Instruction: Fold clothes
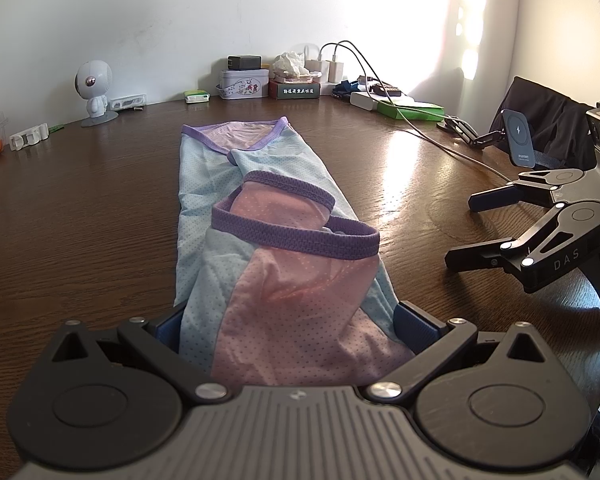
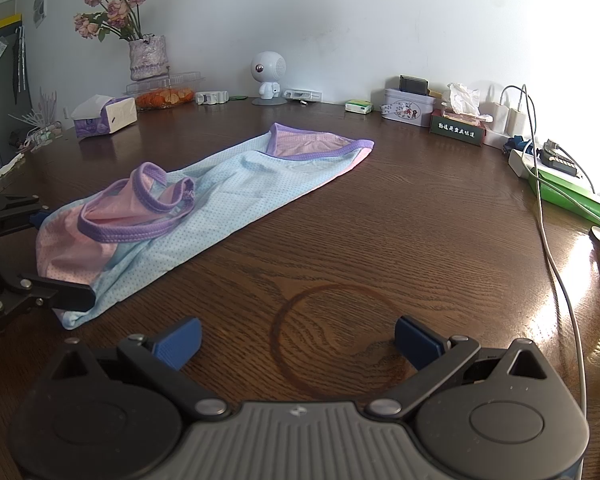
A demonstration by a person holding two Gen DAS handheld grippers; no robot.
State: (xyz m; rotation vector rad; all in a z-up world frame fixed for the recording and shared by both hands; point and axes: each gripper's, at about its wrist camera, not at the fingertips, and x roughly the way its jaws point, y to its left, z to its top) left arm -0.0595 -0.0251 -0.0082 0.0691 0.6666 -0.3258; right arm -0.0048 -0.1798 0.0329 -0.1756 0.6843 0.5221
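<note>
A light blue and pink mesh garment (image 1: 260, 220) with purple trim lies folded into a long strip on the dark wooden table (image 1: 80, 220); it also shows in the right wrist view (image 2: 228, 196). My left gripper (image 1: 288, 328) stands wide open around the garment's near end, cloth between its blue pads (image 1: 414, 324), not pinched; it shows at the left of the right wrist view (image 2: 56, 252). My right gripper (image 2: 298, 340) is open and empty over bare table, to the right of the garment; it shows at the right of the left wrist view (image 1: 460, 232).
Along the back wall stand a white robot figure (image 2: 269, 76), a tin box (image 2: 408, 110), tissues, chargers with white cables (image 2: 544, 208), a green box (image 2: 572, 196) and a flower vase (image 2: 148, 58). A tissue box (image 2: 104, 116) sits at the left. A phone stand (image 1: 520, 140) is at the right.
</note>
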